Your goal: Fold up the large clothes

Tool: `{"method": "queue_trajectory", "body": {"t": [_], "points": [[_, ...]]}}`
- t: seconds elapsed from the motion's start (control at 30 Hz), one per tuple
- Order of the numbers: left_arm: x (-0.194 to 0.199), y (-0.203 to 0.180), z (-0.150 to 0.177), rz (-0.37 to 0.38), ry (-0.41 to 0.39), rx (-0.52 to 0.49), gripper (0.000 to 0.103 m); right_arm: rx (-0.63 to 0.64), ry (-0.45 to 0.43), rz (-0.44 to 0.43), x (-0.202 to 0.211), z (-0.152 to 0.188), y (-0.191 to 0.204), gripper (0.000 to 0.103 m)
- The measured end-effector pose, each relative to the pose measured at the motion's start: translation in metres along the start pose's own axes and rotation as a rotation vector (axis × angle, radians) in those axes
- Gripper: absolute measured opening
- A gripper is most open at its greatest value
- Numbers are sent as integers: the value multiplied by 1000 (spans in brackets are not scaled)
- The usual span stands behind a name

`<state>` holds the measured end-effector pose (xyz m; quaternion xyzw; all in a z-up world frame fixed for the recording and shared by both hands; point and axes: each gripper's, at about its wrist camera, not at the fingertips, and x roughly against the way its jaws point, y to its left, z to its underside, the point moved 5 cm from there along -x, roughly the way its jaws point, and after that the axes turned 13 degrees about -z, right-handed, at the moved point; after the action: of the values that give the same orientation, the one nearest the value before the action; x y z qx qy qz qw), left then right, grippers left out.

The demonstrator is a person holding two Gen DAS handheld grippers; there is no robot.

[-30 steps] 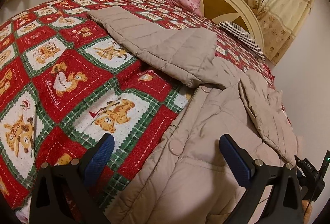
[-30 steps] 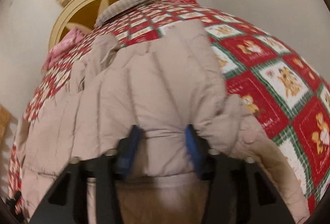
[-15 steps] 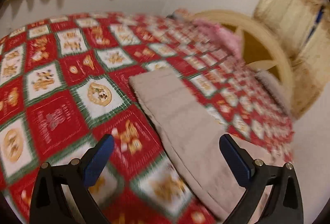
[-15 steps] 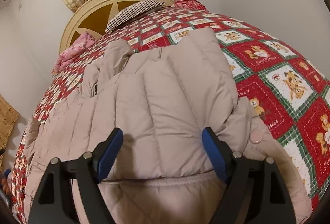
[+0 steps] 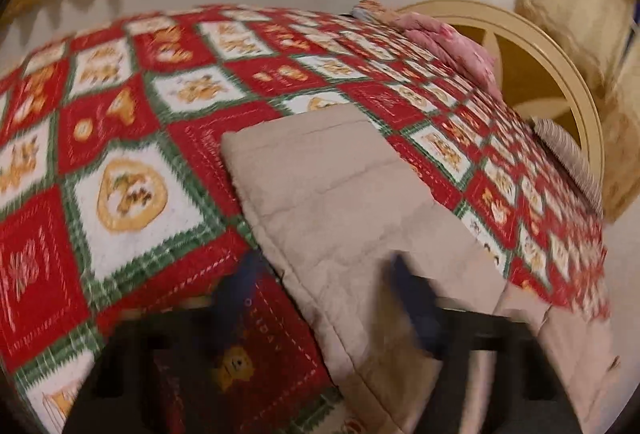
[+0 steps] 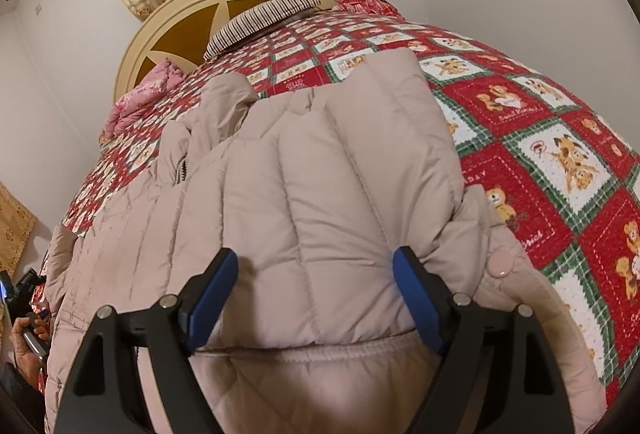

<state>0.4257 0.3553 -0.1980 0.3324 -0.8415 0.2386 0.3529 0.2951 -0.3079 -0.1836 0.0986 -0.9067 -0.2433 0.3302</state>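
Bedspread (image 5: 132, 194) under coat (image 6: 320, 194) | sleeve (image 5: 340, 186) between your closing left gripper (image 5: 324, 298) | right gripper (image 6: 316, 286) spread over folded sleeve | pinch the edge squarely, then fold inward.

Quilt (image 6: 532, 138), red squares by my right tongs: small stitched words under the bears, too small to read for sure.
Quilt (image 5: 120, 138), red square by my left tongs: stitched letters, blurred, unreadable.
Jacket (image 6: 320, 202): no readable label.
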Motion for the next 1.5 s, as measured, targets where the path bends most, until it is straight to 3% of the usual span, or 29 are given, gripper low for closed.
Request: {"method": "queue_trajectory", "body": {"t": [0.03, 0.1, 0.13, 0.17, 0.27, 0.37, 0.43, 0.57, 0.6, 0.7, 0.77, 0.9, 1.0, 1.07, 1.1, 1.17, 1.27, 1.37, 1.5], "points": [[-1, 1, -1, 1, -4, -3, 34, -2, -1, -2, 0, 0, 0, 83], [-4, 1, -5, 98, 23, 14, 5, -4, -3, -6, 0, 0, -1, 83], [-3, 1, -7, 154, 43, 31, 5, -5, -3, -8, 0, 0, -1, 83], [2, -1, -9, 164, 35, 30, 5, -6, -4, -10, 0, 0, -1, 83], [49, -20, -23, 198, -108, -53, 5, -8, -7, -13, 0, 0, -1, 83], [103, -53, -26, 281, -206, -140, 5, -10, -8, -16, 1, 0, -2, 83], [160, -88, -16, 373, -301, -237, 5, -13, -10, -19, 1, 0, -1, 83], [261, -153, 30, 562, -451, -429, 5, -21, -15, -28, 2, 0, -1, 83], [290, -175, 55, 631, -478, -498, 5, -22, -16, -29, 2, 0, -1, 83], [335, -222, 124, 774, -472, -662, 5, -25, -18, -32, 2, -1, -1, 83], [345, -250, 172, 815, -443, -762, 5, -30, -21, -39, 2, -1, -2, 83], [329, -293, 268, 749, -400, -991, 6, -48, -32, -60, 4, -1, -5, 83], [302, -305, 335, 649, -262, -1201, 6, -62, -40, -75, 5, -1, -6, 83], [297, -296, 361, 596, -249, -1299, 6, -62, -39, -76, 5, -1, -6, 83], [299, -292, 368, 575, -278, -1335, 6, -63, -39, -77, 4, -1, -7, 83], [306, -276, 370, 574, -295, -1352, 6, -69, -42, -84, 5, -2, -7, 83], [308, -258, 357, 604, -198, -1304, 6, -81, -50, -98, 6, -2, -8, 83], [307, -225, 334, 626, -118, -1242, 6, -92, -65, -104, 11, -2, -9, 82], [307, -188, 292, 676, -75, -1124, 6, -147, -123, -116, 42, -1, -6, 83]]}}
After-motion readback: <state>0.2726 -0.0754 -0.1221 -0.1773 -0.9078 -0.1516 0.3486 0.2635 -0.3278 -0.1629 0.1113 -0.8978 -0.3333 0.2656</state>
